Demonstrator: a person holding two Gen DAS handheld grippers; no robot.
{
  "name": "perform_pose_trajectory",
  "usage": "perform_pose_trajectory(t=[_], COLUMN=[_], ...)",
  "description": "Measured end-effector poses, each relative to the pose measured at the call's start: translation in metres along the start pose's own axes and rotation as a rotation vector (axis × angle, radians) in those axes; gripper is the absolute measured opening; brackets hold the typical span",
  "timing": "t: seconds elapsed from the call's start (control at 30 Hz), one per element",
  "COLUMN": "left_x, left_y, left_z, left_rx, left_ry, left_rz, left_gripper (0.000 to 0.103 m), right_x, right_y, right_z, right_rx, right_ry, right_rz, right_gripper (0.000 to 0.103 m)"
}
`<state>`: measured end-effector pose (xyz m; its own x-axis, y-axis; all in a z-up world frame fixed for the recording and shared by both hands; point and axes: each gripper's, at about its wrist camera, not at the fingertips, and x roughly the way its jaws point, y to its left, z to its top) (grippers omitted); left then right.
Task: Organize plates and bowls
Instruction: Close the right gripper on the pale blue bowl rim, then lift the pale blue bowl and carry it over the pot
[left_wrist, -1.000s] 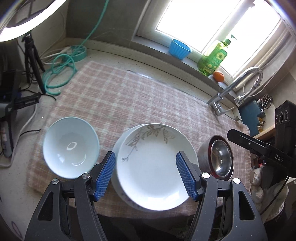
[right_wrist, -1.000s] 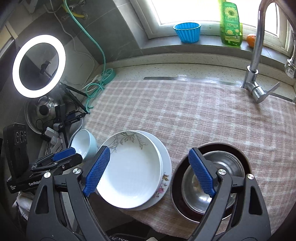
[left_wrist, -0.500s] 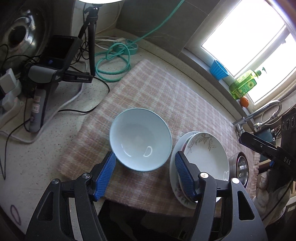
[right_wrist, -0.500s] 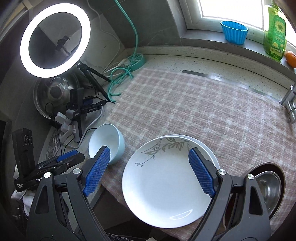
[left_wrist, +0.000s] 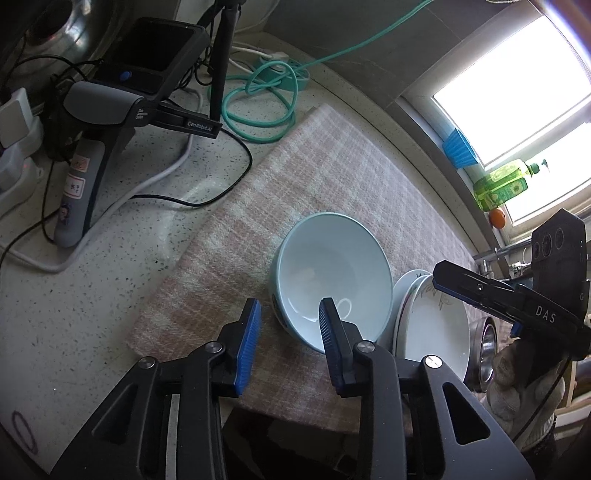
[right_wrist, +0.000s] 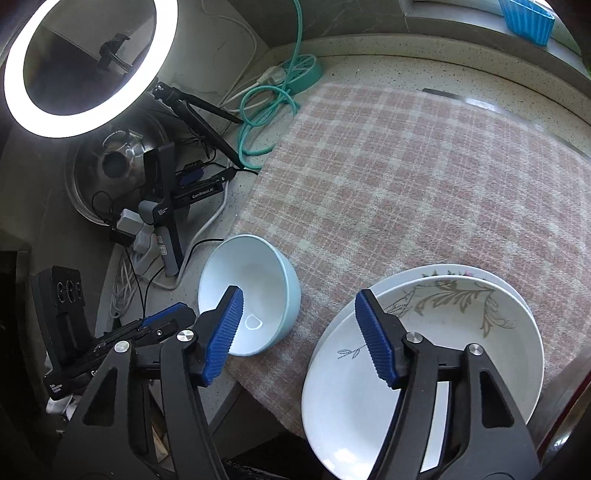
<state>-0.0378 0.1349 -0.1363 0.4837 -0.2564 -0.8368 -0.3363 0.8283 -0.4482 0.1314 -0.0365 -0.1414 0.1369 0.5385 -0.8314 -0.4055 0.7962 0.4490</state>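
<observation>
Speckled counter (left_wrist: 92, 325), pink checked cloth (right_wrist: 424, 177), ring light (right_wrist: 85, 62) – left tongs (left_wrist: 288, 332) seemingly astride bowl (left_wrist: 332, 273) rim, right tongs (right_wrist: 299, 332) agape.

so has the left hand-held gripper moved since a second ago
Yes. The left hand-held gripper has swung left: it framed the stacked plates then, and now straddles the near rim of the light blue bowl, its jaws narrower but open.

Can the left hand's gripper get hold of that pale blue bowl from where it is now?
Probably yes. The left gripper is open right at the pale blue bowl, one of its fingers seemingly over the near rim, the other outside. Nothing lies between them; the stacked plates sit beside it.
</observation>
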Motion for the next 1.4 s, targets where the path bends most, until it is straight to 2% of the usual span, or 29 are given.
perform_pose_trajectory(t=[0.17, 0.23, 0.4, 0.63, 0.73, 1.03, 1.23, 1.4], left_x=[0.007, 0.01, 0.016, 0.021, 0.024, 0.016, 0.006, -0.005], left_y=[0.003, 0.004, 0.006, 0.006, 0.004, -0.007, -0.027, -0.056], left_z=[0.004, 0.004, 0.004, 0.005, 0.005, 0.004, 0.005, 0.005], left_rx=[0.0, 0.0, -0.001, 0.003, 0.012, 0.042, 0.075, 0.124], left_ry=[0.015, 0.024, 0.041, 0.052, 0.055, 0.042, 0.018, -0.004], left_rz=[-0.003, -0.005, -0.006, -0.002, -0.001, 0.008, -0.015, -0.066], left_gripper=[0.029, 0.026, 0.021, 0.015, 0.015, 0.015, 0.015, 0.015], right_x=[0.018, 0.023, 0.033, 0.046, 0.05, 0.037, 0.005, -0.033], right_y=[0.004, 0.005, 0.007, 0.006, 0.006, 0.012, 0.011, 0.0], right_z=[0.002, 0.003, 0.003, 0.002, 0.001, -0.001, -0.005, -0.013], right_rx=[0.002, -0.001, -0.005, 0.005, 0.007, -0.008, -0.01, 0.005], right_ry=[0.035, 0.05, 0.075, 0.106, 0.109, 0.08, 0.028, -0.025], right_rz=[-0.004, -0.003, -0.011, -0.014, -0.01, -0.027, -0.03, -0.031], right_gripper=[0.053, 0.045, 0.037, 0.016, 0.012, 0.011, 0.011, 0.011])
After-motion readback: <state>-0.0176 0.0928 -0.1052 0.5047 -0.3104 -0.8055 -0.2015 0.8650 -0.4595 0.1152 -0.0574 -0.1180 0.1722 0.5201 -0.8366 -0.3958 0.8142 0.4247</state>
